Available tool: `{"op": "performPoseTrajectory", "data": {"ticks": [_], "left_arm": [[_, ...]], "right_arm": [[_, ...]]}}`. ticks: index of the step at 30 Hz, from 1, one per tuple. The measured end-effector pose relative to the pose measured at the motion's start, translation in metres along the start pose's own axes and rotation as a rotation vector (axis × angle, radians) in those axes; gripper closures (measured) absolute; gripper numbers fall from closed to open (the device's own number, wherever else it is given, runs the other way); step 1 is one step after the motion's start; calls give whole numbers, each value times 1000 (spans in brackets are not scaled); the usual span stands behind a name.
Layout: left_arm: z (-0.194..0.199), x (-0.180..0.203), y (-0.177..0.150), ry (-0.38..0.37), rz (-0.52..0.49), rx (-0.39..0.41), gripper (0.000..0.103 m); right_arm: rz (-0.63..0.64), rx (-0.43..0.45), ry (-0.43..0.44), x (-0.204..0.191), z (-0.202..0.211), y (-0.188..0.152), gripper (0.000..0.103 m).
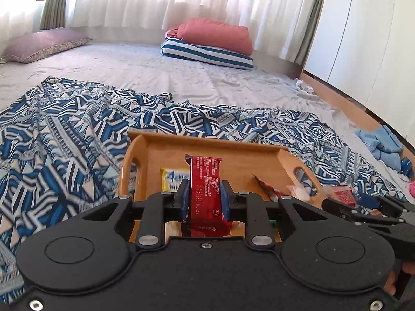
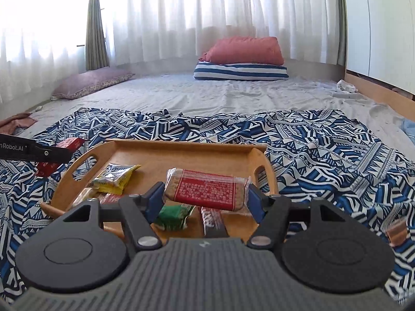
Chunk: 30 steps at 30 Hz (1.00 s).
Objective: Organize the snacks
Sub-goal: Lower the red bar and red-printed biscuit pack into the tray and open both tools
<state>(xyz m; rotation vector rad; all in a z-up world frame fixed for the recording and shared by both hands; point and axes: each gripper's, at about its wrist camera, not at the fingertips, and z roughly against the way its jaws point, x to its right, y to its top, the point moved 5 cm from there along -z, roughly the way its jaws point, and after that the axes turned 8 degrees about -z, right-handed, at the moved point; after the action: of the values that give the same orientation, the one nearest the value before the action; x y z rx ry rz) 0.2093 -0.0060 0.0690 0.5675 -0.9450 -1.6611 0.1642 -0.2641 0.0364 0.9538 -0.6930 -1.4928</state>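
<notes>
Gripping a red bar (image 1: pixel 205 181), left claw (image 1: pixel 205 197); right claw (image 2: pixel 205 194) clamping a biscuit pack (image 2: pixel 205 190).

I see a bright bedroom. Sheer white curtains (image 2: pixel 207 18) cover a wide window and glow with daylight, with a drab green drape (image 2: pixel 96 26) hanging at their left. A pale grey bedsheet (image 2: pixel 233 96) spreads across the low bed, rumpled in places. A blue-and-white geometric cloth (image 1: pixel 64 134) lies over its near part. At the far side a coral pillow (image 2: pixel 246 50) sits on a striped cushion (image 2: pixel 241 72); a mauve pillow (image 2: pixel 90 83) lies to the left. White wardrobe doors (image 1: pixel 363 39) stand at the right.
</notes>
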Motion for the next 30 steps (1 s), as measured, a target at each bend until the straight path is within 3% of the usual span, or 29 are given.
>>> {"op": "performPoseTrajectory", "data": {"ticks": [14, 30], "left_arm": [[-101, -36, 51, -12, 61, -93, 80], [-176, -50, 39, 75, 65, -187, 80]], "right_arm": [[-20, -130, -8, 26, -90, 36, 34], [5, -219, -27, 35, -144, 30, 34]]}}
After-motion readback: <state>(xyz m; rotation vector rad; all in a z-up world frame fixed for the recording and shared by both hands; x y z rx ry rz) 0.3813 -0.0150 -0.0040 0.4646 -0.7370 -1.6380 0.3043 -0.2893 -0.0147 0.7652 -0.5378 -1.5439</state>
